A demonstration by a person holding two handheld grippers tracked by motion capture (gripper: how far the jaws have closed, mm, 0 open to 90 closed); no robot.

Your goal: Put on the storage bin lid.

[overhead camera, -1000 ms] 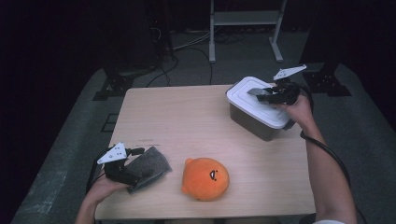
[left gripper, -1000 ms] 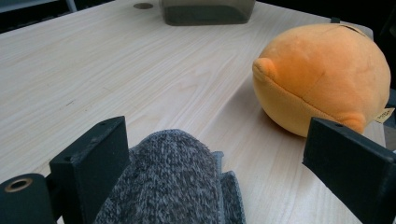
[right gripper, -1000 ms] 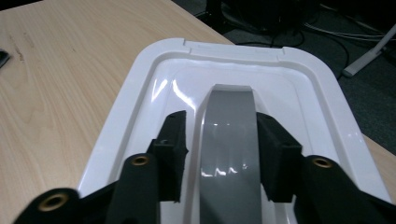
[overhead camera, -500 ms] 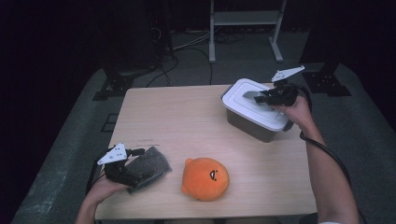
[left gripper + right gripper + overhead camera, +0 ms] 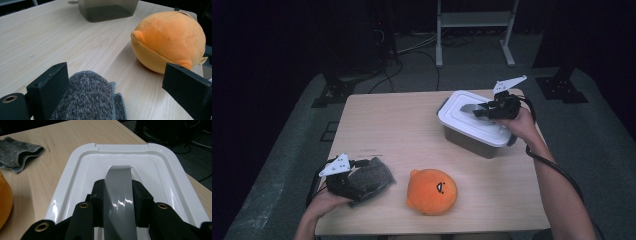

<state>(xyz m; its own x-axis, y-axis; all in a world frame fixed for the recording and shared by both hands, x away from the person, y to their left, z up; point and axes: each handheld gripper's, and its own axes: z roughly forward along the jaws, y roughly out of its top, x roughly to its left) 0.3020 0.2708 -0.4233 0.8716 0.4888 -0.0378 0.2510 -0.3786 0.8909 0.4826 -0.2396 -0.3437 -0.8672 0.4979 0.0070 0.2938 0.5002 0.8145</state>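
Our right gripper [image 5: 117,195] is clenched on the grey handle [image 5: 118,192] of the white lid [image 5: 472,119], atop the box [image 5: 472,142] near the table's [image 5: 402,125] far right corner: rigid, light, slippery plastic (the handle grips best). Our left gripper [image 5: 117,82] stands released around the soft grey cloth [image 5: 87,97].

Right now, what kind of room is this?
Probably a recording lab or studio: a lone wooden table amid dark surroundings, cables trailing over grey floor, and a metal stand behind.

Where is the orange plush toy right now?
In the high view the plush sits at the table's near edge, right of the grey cloth.
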